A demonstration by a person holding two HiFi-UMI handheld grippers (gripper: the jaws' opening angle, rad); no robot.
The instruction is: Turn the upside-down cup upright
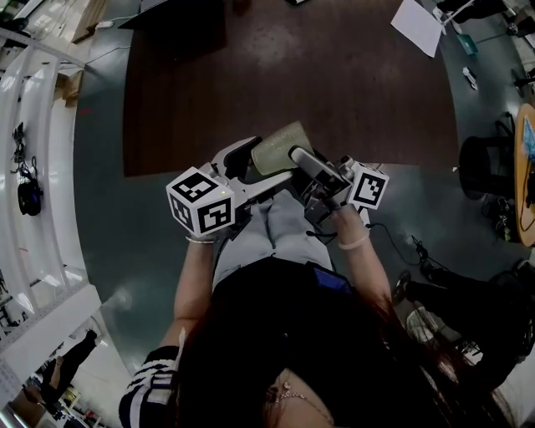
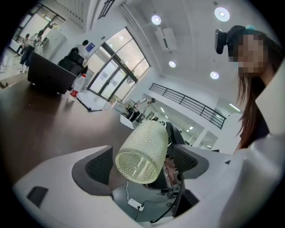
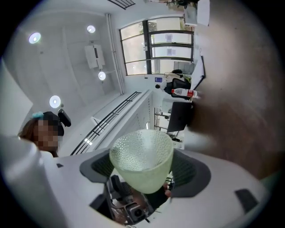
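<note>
A pale, dimpled glass cup [image 1: 280, 146] hangs in the air between my two grippers, just at the near edge of a dark brown table [image 1: 334, 75]. In the left gripper view the cup [image 2: 142, 151] shows its closed base. It lies between the jaws of the left gripper [image 2: 141, 167], with a gap on each side, so that gripper is open. In the right gripper view the cup [image 3: 142, 162] shows its open mouth, and the right gripper [image 3: 142, 171] is shut on its sides. Seen from the head, the left gripper [image 1: 255, 163] and the right gripper [image 1: 294, 157] face each other.
A white sheet of paper [image 1: 418, 25] lies at the table's far right corner. White shelving [image 1: 33, 167] runs along the left, and a black chair [image 1: 485, 163] stands on the grey floor at the right. The person's legs are directly below the grippers.
</note>
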